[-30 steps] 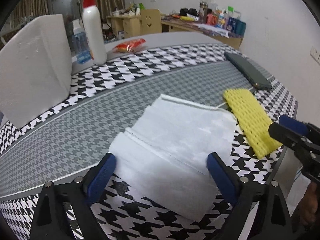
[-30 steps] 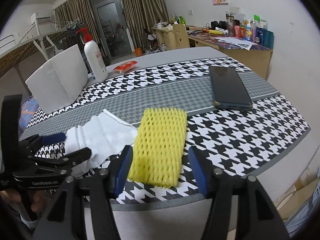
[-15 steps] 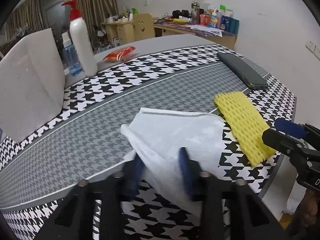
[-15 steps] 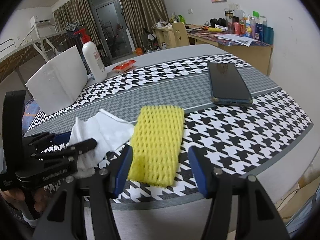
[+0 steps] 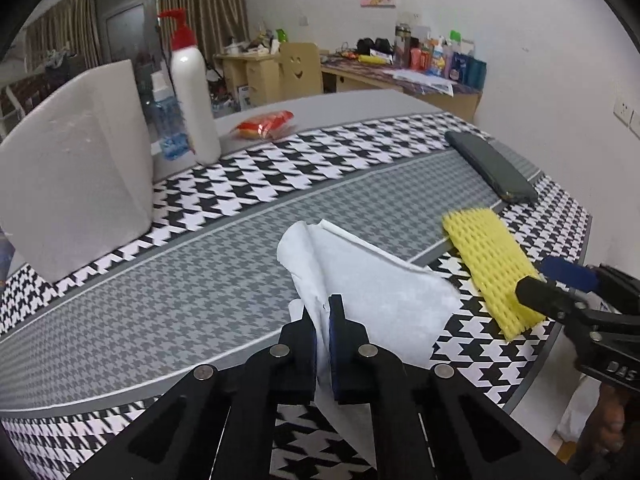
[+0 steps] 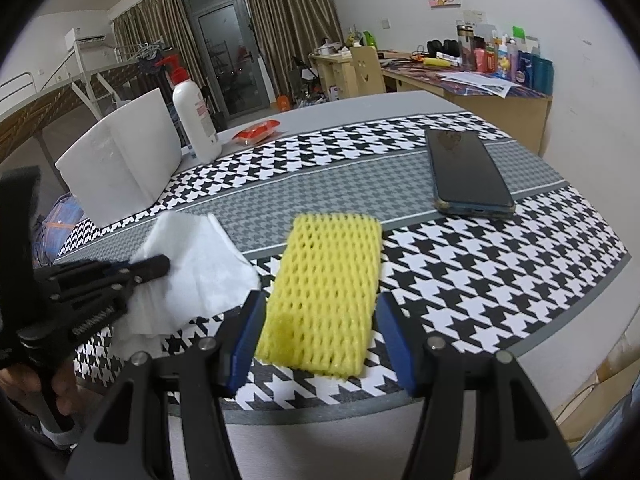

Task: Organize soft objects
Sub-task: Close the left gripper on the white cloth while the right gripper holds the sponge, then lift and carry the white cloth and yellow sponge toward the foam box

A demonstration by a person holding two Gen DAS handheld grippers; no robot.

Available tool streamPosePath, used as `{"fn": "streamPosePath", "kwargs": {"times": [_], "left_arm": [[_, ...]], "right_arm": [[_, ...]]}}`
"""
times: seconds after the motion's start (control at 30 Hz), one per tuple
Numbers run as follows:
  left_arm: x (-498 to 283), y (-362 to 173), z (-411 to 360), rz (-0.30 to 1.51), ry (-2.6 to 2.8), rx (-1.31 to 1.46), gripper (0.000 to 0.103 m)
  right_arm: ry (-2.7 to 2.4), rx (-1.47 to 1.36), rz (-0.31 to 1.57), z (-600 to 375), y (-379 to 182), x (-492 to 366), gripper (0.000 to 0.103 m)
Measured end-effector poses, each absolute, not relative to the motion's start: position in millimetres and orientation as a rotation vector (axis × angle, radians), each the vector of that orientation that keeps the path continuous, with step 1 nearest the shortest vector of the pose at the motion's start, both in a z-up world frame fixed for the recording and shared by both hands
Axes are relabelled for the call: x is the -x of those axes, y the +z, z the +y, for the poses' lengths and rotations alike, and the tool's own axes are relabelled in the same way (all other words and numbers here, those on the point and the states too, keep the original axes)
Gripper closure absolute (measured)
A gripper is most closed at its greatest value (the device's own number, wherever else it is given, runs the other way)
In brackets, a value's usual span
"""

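The left gripper (image 5: 323,322) had just closed, its jaws pinching the white tissue (image 5: 372,292) bunched at the table's (image 5: 200,280) near edge. The right gripper (image 6: 320,330) stood half open, its blue pads beside the yellow foam net (image 6: 326,292), apparently not squeezing it. Only the right wrist view showed the phone's (image 6: 466,172) screen; partial lettering "DAS" showed on the right gripper's body.

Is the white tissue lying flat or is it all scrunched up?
Scrunched up. The left gripper is shut on the white tissue, and its near edge is bunched and lifted into a fold off the table.
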State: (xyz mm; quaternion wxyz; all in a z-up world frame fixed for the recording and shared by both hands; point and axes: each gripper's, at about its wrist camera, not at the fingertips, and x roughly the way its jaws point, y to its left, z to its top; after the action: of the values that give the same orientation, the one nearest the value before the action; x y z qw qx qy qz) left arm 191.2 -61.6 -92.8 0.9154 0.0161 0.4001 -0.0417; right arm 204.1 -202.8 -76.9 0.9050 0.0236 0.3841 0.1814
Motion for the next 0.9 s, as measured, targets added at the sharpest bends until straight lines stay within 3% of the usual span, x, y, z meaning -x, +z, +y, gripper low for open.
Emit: {"fn": "streamPosePath", "kwargs": {"times": [0.4,0.43,0.5,0.63,0.9], "left_arm": [[-185,-92,-50,0.817,-0.094,-0.012,0.098],[-185,-92,-49,0.818,-0.092,-0.010,0.098],[-185,-92,-47,0.825,-0.089,-0.006,0.098],[-181,-89,-43,0.814,-0.091,-0.005,0.098],[-171,-77,-27,0.772,-0.069,0.015,0.098]], "right_arm": [[0.326,0.002,0.843,-193,-87,-214,0.041],[0.323,0.003,0.843,-192,-87,-214,0.044],[0.355,-0.010,0.854,-189,-86,-214,0.069],[0.350,0.036,0.836,-179,-81,-210,0.088],[0.373,0.024,0.799,-170,-65,-204,0.091]]}}
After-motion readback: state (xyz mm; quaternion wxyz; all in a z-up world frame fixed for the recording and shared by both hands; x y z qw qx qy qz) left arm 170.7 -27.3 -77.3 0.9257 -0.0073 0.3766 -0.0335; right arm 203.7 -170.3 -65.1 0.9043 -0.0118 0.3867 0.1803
